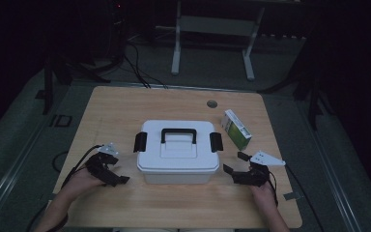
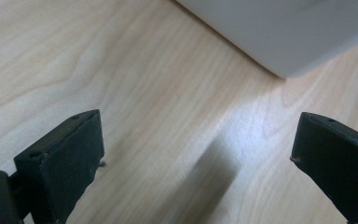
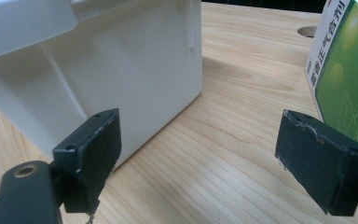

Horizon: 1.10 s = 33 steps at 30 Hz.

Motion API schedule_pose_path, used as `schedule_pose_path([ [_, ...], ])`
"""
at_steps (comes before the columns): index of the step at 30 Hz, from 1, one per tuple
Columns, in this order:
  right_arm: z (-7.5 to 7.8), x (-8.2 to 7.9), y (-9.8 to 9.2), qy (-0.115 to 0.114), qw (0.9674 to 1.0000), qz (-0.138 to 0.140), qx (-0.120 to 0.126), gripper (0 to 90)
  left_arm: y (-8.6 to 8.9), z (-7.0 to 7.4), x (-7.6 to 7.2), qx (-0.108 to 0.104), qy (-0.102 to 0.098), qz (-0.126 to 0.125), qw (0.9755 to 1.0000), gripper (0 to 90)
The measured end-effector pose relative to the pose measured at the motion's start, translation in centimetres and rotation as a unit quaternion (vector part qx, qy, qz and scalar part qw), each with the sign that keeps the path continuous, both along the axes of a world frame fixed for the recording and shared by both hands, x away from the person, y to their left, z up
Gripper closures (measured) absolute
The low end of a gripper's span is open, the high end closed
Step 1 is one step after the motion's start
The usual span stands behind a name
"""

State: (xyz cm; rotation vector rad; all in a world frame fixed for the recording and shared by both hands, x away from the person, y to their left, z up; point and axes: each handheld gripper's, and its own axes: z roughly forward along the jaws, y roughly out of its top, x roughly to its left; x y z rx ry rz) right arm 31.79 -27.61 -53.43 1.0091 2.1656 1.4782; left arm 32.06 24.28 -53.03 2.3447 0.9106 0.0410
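High view: a white storage box (image 1: 178,153) with a black handle (image 1: 178,134) and black side latches sits mid-table (image 1: 125,104), squarely between two hand-held grippers. Left gripper (image 1: 110,170) lies off the box's left end, right gripper (image 1: 236,169) off its right end, each just beside the box and neither touching it. Both sets of fingers stand wide apart with nothing between them. Box's long axis runs from one gripper to the other, so either hand looks equally near a latch. A green-and-white carton (image 1: 236,128) lies beyond the right fingers (image 3: 324,161), near the box's far right corner
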Motion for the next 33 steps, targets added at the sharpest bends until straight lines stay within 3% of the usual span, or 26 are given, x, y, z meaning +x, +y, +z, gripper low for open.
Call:
schedule_pose_path([
  [14, -0.2, -0.5, -1.3, 0.001, 0.9999, -0.004, -0.015, 14.0, 1.8, 2.5, -0.2, 0.054, 0.028, -0.019, 0.9980, 2.6],
  [18, -0.2, -0.6, -1.4, 0.002, 0.9998, -0.004, -0.017, 14.0, 1.9, 3.1, -0.3, 0.070, 0.051, -0.038, 0.9955, 2.6],
  [22, -0.2, -0.6, -1.6, 0.003, 0.9998, -0.006, -0.017, 13.9, 1.7, 3.6, -0.3, 0.091, 0.058, -0.048, 0.9930, 2.6],
  [25, -0.3, -0.6, -1.7, 0.003, 0.9999, -0.007, -0.015, 13.9, 1.6, 3.8, -0.3, 0.110, 0.070, -0.058, 0.9898, 2.6],
  [27, -0.3, -0.6, -1.7, 0.003, 0.9998, -0.007, -0.016, 13.9, 1.6, 3.8, -0.3, 0.110, 0.070, -0.058, 0.9898, 2.6],
  [29, -0.3, -0.7, -1.8, 0.003, 0.9998, -0.009, -0.017, 13.8, 1.5, 4.1, -0.3, 0.137, 0.100, -0.075, 0.9826, 2.5],
  [33, -0.5, -0.8, -2.1, 0.005, 0.9998, -0.008, -0.019, 13.8, 1.2, 4.6, -0.4, 0.159, 0.114, -0.089, 0.9765, 2.6],
])
